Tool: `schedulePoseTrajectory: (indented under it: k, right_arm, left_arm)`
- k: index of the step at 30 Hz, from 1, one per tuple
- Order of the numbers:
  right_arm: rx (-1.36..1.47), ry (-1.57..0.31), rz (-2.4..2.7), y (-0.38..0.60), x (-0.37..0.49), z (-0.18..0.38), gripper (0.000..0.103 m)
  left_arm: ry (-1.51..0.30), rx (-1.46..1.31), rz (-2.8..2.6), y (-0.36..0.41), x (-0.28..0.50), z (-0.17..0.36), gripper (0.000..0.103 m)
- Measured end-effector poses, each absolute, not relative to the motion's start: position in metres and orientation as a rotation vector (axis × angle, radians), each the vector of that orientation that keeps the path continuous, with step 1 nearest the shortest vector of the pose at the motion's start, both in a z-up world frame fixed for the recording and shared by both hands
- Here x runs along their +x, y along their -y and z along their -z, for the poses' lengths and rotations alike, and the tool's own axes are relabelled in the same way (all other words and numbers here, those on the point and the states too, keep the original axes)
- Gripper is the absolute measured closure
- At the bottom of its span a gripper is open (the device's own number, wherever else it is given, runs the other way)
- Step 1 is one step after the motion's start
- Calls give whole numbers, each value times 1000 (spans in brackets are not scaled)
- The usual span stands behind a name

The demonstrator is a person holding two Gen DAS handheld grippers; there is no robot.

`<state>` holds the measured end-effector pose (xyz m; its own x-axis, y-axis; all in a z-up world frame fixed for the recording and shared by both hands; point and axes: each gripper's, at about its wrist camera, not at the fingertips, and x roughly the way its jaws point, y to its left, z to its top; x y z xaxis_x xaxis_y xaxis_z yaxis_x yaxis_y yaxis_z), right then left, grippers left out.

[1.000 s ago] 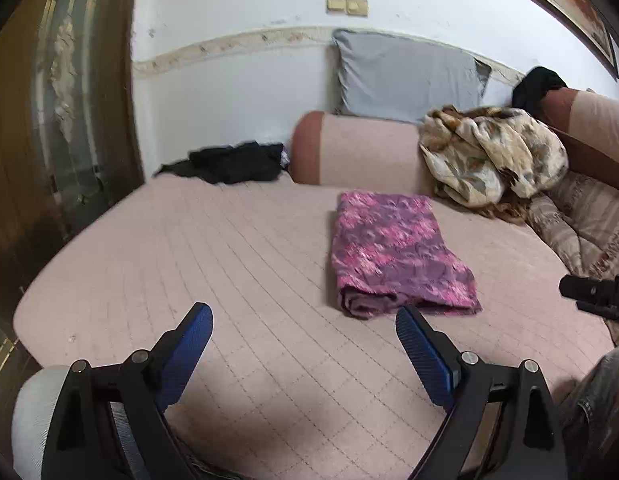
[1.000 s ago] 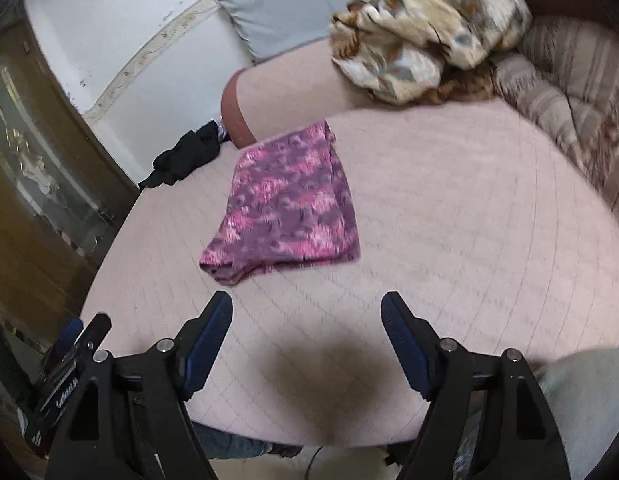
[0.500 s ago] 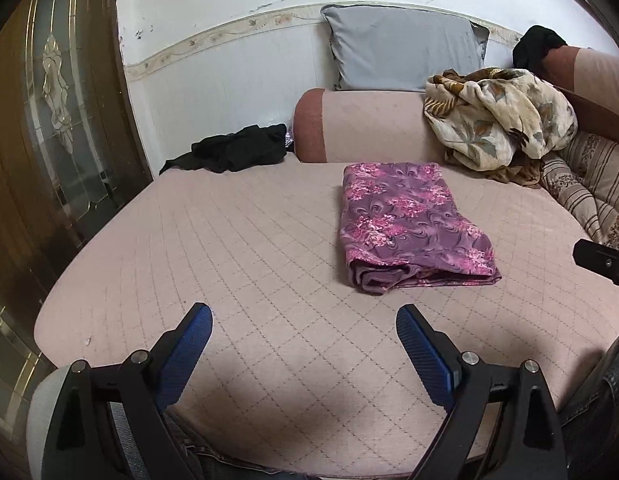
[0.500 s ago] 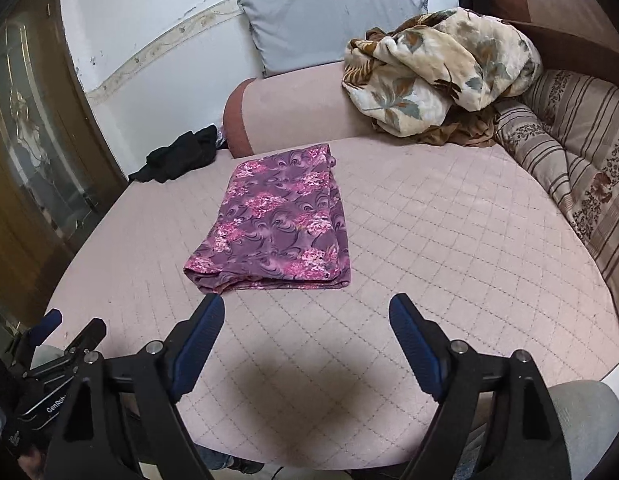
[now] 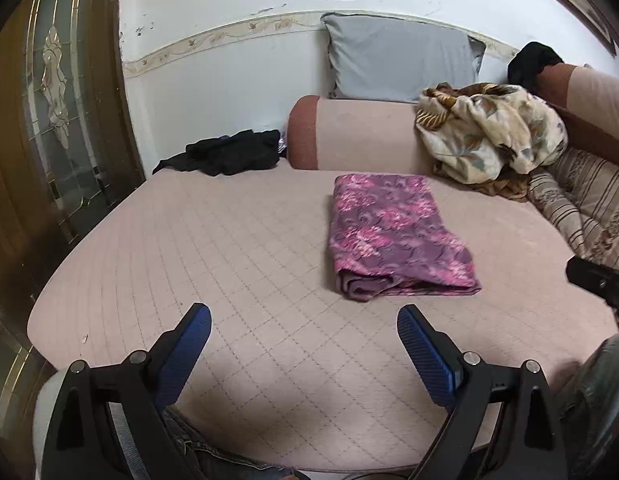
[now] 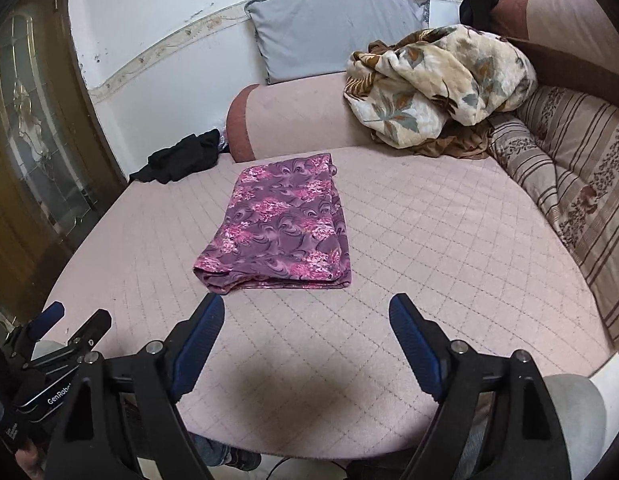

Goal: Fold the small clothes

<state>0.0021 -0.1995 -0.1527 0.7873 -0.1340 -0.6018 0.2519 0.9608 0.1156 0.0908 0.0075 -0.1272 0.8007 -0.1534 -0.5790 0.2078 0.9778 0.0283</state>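
Pink bed [image 5: 229, 248] held one purple cloth [image 5: 393, 232], folded flat; left gripper [image 5: 305, 340] and right gripper [image 6: 305, 332] hovered near, fingers apart, empty; black garment [image 5: 233, 152] lay unfolded far left.

purple floral garment [image 5: 393, 232] — folded, flat on bed

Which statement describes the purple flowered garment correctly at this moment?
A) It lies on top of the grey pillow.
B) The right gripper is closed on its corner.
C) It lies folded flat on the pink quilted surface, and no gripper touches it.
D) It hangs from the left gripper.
C: the purple flowered garment lies folded on the pink quilted surface, while the left gripper and the right gripper are both open and short of it.
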Motion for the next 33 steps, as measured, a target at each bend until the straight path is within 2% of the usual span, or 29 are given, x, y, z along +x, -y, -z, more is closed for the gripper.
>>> schedulePoseTrajectory:
  k: [10,33]
  right_arm:
    - [168,-633,245,182,-8,125,19]
    - [172,-598,221,174,-16,105,19]
  left_arm:
    - [-545,100,234,-2,68,83,3]
    - [-543,78,212,-14,51,58,3]
